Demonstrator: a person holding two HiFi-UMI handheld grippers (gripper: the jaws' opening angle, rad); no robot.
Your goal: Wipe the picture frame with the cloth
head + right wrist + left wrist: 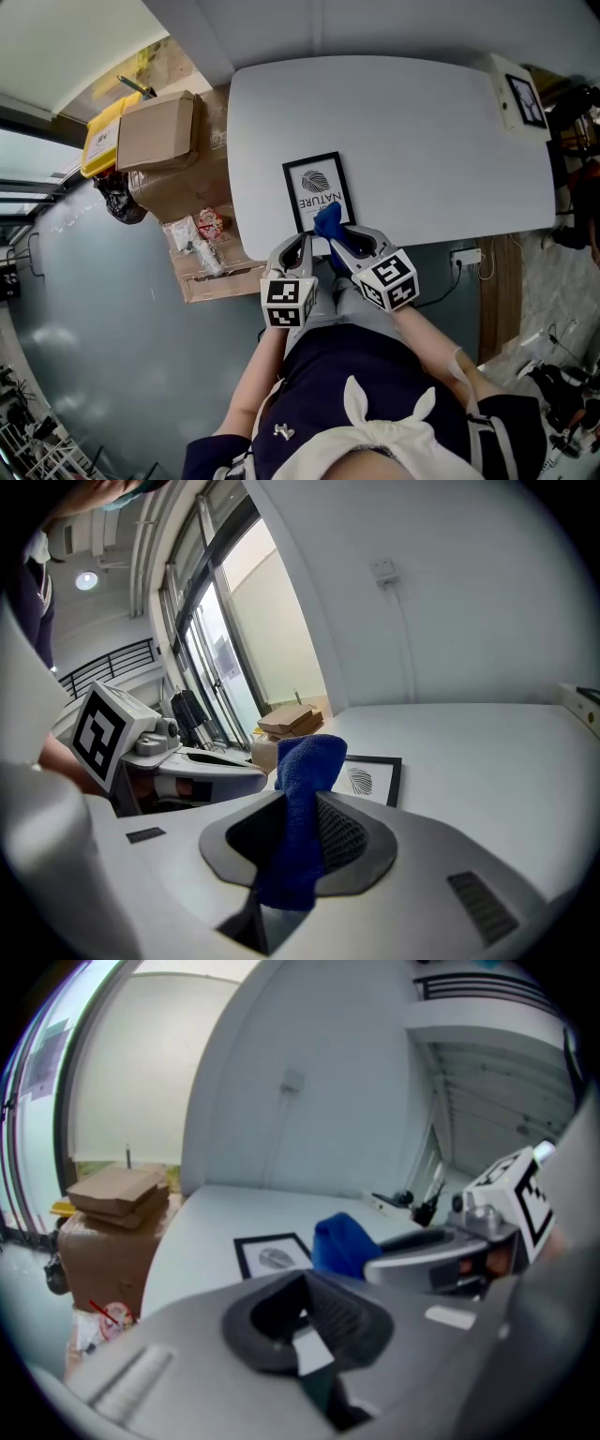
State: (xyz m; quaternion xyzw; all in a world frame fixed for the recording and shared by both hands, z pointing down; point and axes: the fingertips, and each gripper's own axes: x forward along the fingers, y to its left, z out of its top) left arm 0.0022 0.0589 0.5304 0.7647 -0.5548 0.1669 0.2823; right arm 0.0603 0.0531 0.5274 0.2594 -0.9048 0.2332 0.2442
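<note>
The white tabletop [422, 131] spreads out ahead of both hand-held grippers, which I hold at its near edge. A cardboard box [156, 131] sits well off to the left of the left hand-held gripper [298, 249], beyond the tabletop's edge, on a stack of brown cartons.

My two forearms reach forward from my body, close together. The marker cubes face back toward me and both sets of jaws point away, over the tabletop's edge. The right forearm angles inward, so the right hand-held gripper [339, 246] sits just beside the left one, tips leaning toward it.

The picture frame [317, 190] lies flat on the tabletop directly ahead of both hand-held grippers. It has a black border around a white print, and its near edge sits just beyond the jaw tips. From the left gripper view it lies ahead and slightly left of the jaws; from the right gripper view it lies just ahead, a little right.

The left hand-held gripper's jaws are drawn narrow, close to meeting, and I see nothing caught between them.

The right hand-held gripper's jaws are clamped on the blue cloth [327, 225]. It stands up out of the pads as a bunched fold over the frame's near edge. I cannot tell whether it touches the frame.
</note>
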